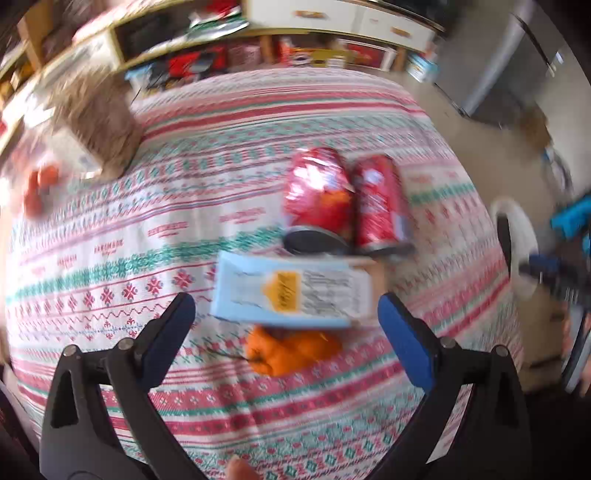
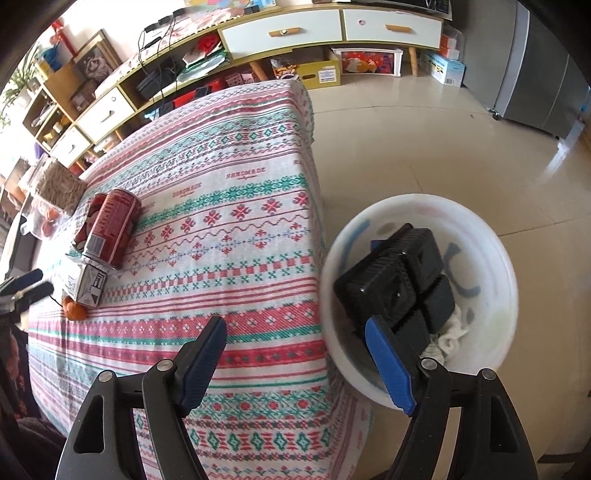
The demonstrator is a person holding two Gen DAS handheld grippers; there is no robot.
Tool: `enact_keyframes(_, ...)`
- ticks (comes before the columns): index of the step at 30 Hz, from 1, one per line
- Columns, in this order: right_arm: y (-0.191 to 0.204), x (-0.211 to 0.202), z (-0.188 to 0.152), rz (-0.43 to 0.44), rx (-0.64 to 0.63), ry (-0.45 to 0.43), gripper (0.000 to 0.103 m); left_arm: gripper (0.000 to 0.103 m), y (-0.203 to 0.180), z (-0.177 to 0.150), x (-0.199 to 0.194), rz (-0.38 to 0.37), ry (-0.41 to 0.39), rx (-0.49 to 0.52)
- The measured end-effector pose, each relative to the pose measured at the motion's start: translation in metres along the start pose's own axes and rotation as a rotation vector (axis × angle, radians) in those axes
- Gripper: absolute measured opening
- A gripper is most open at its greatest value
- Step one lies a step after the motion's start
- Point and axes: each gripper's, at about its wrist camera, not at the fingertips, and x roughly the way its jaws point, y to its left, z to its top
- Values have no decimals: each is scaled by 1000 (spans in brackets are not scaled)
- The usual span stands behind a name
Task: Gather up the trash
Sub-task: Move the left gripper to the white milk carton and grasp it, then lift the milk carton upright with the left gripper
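Note:
On the patterned tablecloth (image 1: 184, 229) lie a light blue carton (image 1: 291, 293), an orange peel (image 1: 291, 350), a red can (image 1: 380, 201) and a red crumpled wrapper (image 1: 317, 188). My left gripper (image 1: 286, 317) is open, its jaws on either side of the carton's near edge, just above it. In the right wrist view the can (image 2: 112, 227), the carton (image 2: 86, 286) and the peel (image 2: 74, 310) sit at the table's left. My right gripper (image 2: 295, 332) is open and empty above the table's edge, beside a white bin (image 2: 491, 258) that holds black trays (image 2: 391, 280) and crumpled paper.
A woven box (image 2: 61, 188) and tomatoes in a clear bag (image 2: 46, 221) sit at the table's far left. A long low cabinet (image 2: 280, 33) and boxes stand behind the table. The tiled floor (image 2: 424, 147) lies to the right, with a grey fridge (image 2: 535, 74).

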Motion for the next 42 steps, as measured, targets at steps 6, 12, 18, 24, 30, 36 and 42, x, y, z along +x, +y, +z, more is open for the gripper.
enact_keyframes(6,5,4,2,7,-7,9,79,99,38,5,23,-40,58,-168)
enact_keyframes(12,3,3,1,12,-3,9,79,99,59,6,15,-96,19,-250)
enact_keyframes(18,3,3,-1,12,0,12,79,97,58,4,28,-160,48,-229)
enact_keyframes(24,3,1,-5,14,-5,13,79,97,32,2,30,-136,64,-129)
enact_keyframes(30,2,-1,-8,14,-6,14,80,93,29,-4,38,-151,90,-168)
enact_keyframes(36,2,-3,-9,15,-7,11,80,74,21,-19,27,-248,130,-131)
enact_keyframes(42,5,-1,-9,17,-13,13,80,58,-19,-45,27,-287,239,30)
